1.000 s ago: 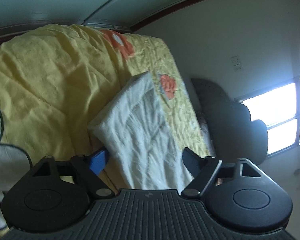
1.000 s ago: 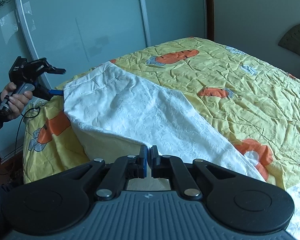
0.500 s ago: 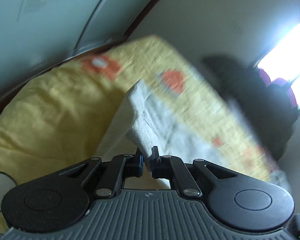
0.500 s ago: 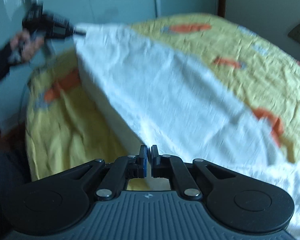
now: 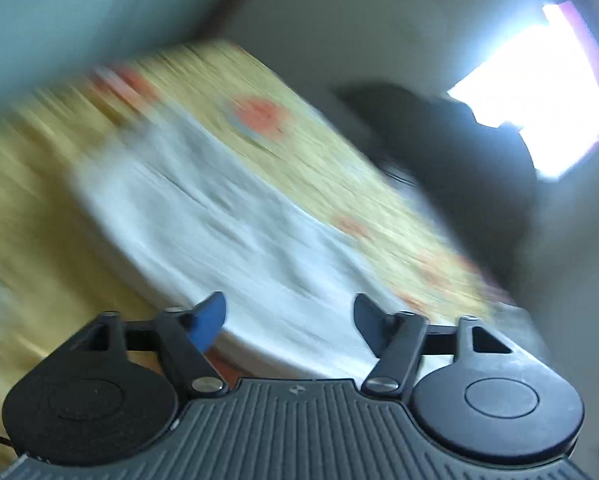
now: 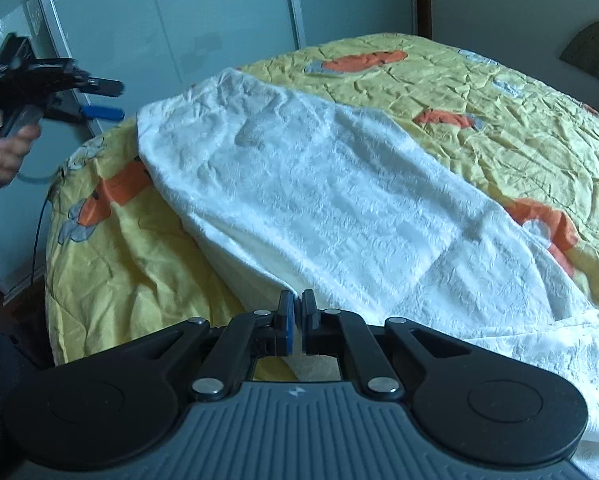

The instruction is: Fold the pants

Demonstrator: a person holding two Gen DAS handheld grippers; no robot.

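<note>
The white pants (image 6: 339, 192) lie stretched across the yellow bedspread (image 6: 499, 120), one leg running toward the bed's far left corner. My right gripper (image 6: 297, 308) is shut on the near edge of the pants. My left gripper (image 5: 289, 316) is open and empty, with the pants (image 5: 239, 232) blurred in front of it. In the right wrist view the left gripper (image 6: 103, 98) is held off the bed's left corner, jaws apart, clear of the leg end.
A sliding wardrobe door (image 6: 179, 20) stands behind the bed. A dark headboard or cushion (image 5: 439, 140) and a bright window (image 5: 539, 100) are at the far side. The bed's left edge (image 6: 55, 240) drops to the floor.
My left gripper closed on the pant leg end, lifted it, then opened and let it go. The leg now lies flat. The right gripper stayed shut on the fabric.
</note>
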